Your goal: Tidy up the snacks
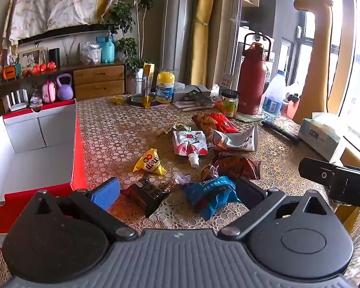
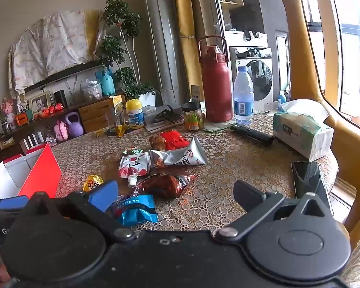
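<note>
Both grippers' fingers (image 1: 105,193) (image 2: 103,195) gape over crinkly foil snack packets (image 1: 210,195); only the right view shows a glossy phone (image 2: 308,180).

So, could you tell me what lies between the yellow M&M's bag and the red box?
Nothing: in the left wrist view, only bare patterned tablecloth separates the M&M's bag from the red box.

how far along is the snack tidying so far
Nothing looks done: the red box shows only a bare white inside where visible. Nothing is in hand; the left tool and right tool are open above the table. Left: the m&m's bag, blue packet, yogurt pouch and the other wrappers.
</note>
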`<state>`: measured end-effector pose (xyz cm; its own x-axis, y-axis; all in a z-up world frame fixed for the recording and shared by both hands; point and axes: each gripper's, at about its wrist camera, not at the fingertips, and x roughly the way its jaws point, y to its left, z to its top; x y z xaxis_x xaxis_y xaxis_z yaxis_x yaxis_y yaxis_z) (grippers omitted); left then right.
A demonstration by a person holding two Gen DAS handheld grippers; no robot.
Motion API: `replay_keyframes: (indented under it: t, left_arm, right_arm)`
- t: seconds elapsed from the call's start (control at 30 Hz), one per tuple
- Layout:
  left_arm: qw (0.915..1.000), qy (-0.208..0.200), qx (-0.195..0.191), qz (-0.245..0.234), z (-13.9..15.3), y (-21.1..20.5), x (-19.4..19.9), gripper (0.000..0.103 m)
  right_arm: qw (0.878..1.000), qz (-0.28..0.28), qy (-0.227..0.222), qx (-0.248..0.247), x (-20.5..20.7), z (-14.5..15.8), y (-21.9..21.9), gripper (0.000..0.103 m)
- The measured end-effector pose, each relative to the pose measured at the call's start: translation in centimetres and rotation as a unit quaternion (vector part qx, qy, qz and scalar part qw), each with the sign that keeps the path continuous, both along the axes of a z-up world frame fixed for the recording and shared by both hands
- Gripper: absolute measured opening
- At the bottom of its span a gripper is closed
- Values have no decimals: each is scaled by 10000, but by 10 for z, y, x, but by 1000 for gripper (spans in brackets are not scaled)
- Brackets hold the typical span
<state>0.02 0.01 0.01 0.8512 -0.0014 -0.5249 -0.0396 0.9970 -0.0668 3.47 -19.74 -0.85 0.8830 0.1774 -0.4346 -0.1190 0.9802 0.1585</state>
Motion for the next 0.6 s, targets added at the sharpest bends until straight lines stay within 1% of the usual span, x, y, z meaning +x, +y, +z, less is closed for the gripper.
replay_keyframes:
  t: [0.6]
  left_arm:
    - [10000,-15,-21,9,-1,0,-1,103]
  right_arm:
    - [10000,-23,43,-25,-1,-1,1,103]
